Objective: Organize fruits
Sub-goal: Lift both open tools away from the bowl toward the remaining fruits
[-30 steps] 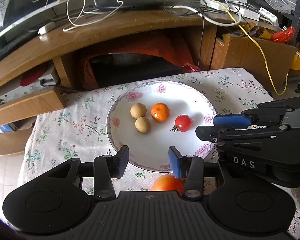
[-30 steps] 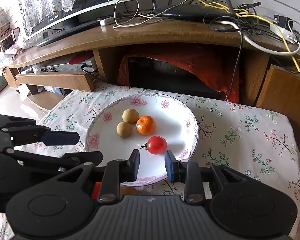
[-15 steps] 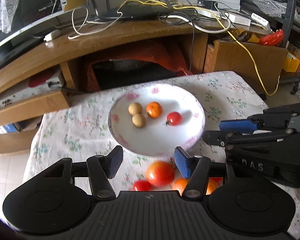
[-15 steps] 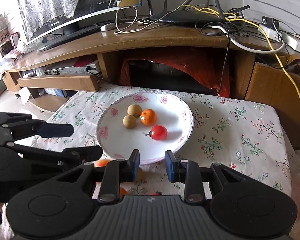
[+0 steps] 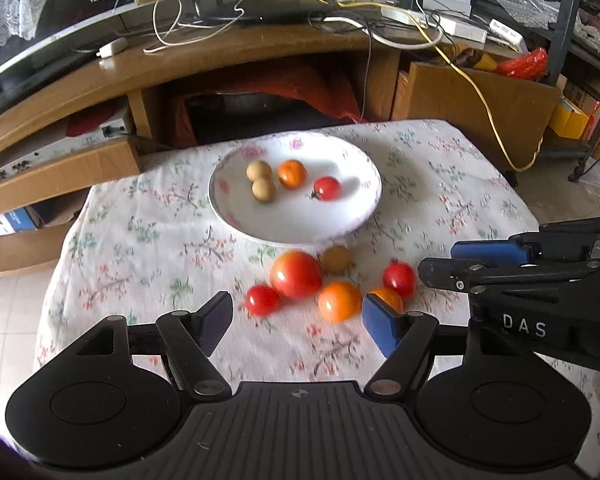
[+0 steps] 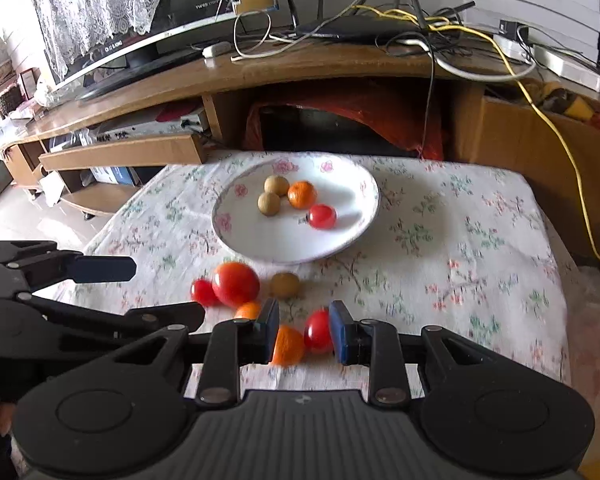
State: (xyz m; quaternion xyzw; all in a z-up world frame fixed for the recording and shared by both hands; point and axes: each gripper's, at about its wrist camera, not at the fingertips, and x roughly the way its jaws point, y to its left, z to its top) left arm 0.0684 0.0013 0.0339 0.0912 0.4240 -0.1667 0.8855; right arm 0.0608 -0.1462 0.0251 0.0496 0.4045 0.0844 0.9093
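The plate (image 5: 364,216) holds 4 fruits; seemingly 6 (image 5: 296,274) lie beside it.

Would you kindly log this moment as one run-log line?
left gripper: opening, empty | right gripper: shut, empty | plate: four fruits | tablecloth: six fruits loose

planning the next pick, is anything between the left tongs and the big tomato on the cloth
Nothing visible blocks it. The left tongs, jaws opening and empty, face the big tomato across bare cloth. A small red tomato and an orange crowd its sides.
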